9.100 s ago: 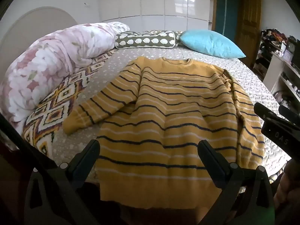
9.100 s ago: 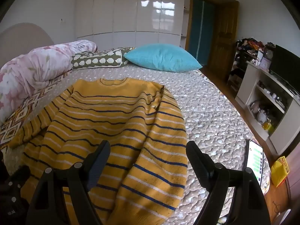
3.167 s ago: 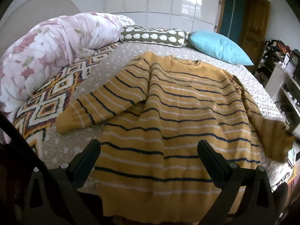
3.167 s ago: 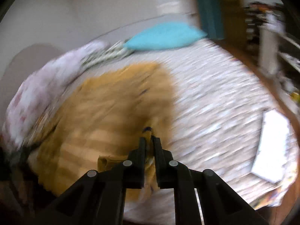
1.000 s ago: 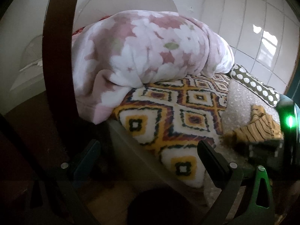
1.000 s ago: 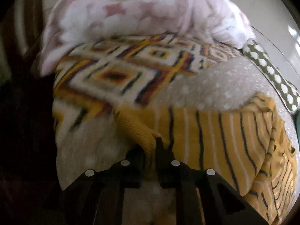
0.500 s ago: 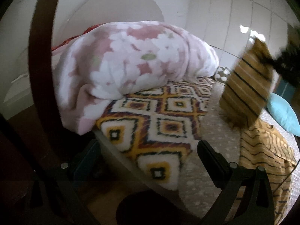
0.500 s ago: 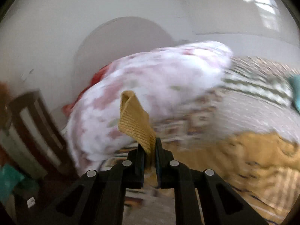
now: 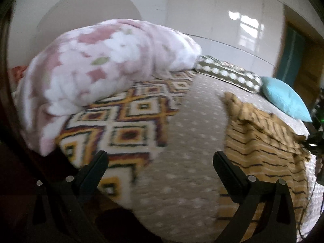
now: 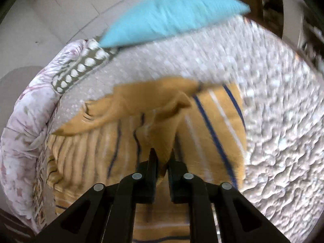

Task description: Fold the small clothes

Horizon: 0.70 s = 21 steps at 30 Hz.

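**Sleeve across the sweater**

My right gripper has the yellow sleeve between its jaws, which are starting to part. The cuff rises from them over the striped sweater, which lies on the grey bedspread. My left gripper stands wide and empty above the bed's edge. Beyond lie the patterned blanket, floral quilt and blue pillow.

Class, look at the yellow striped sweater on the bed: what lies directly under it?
The sweater lies on the grey dotted bedspread, which shows around its edges. Whatever is beneath its middle is covered by the knit.
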### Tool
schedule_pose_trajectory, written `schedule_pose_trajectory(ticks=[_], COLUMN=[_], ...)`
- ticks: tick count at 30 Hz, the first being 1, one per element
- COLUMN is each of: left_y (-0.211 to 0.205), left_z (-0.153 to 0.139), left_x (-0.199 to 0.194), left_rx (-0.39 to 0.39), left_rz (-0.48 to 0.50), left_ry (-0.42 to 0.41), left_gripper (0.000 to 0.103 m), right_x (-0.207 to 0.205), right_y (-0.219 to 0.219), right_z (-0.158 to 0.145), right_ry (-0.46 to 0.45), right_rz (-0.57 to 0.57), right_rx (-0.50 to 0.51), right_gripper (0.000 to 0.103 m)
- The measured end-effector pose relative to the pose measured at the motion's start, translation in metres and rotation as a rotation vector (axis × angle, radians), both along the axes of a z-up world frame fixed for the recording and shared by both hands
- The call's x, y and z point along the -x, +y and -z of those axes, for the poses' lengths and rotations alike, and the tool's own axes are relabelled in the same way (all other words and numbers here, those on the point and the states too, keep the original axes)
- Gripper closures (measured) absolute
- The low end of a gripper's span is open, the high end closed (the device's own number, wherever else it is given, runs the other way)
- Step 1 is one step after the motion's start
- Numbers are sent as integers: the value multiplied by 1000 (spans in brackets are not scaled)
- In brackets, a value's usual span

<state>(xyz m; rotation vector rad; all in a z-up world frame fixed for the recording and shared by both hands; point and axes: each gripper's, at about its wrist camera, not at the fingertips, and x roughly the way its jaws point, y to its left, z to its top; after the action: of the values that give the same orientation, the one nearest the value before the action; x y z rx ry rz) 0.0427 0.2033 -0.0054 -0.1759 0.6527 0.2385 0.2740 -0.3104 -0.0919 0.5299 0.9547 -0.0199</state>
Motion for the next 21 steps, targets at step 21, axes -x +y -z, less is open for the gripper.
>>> schedule_pose_trajectory(ticks=[21], left_y=[-92], left_z=[80], left_x=[-78], left_rx=[213], left_rz=[345], left_ry=[282], left_gripper=[25], right_x=[191], right_y=[-13], right_z=[45], right_ry=[-81], right_rz=[-172], right_rx=[-216], right_gripper=[68])
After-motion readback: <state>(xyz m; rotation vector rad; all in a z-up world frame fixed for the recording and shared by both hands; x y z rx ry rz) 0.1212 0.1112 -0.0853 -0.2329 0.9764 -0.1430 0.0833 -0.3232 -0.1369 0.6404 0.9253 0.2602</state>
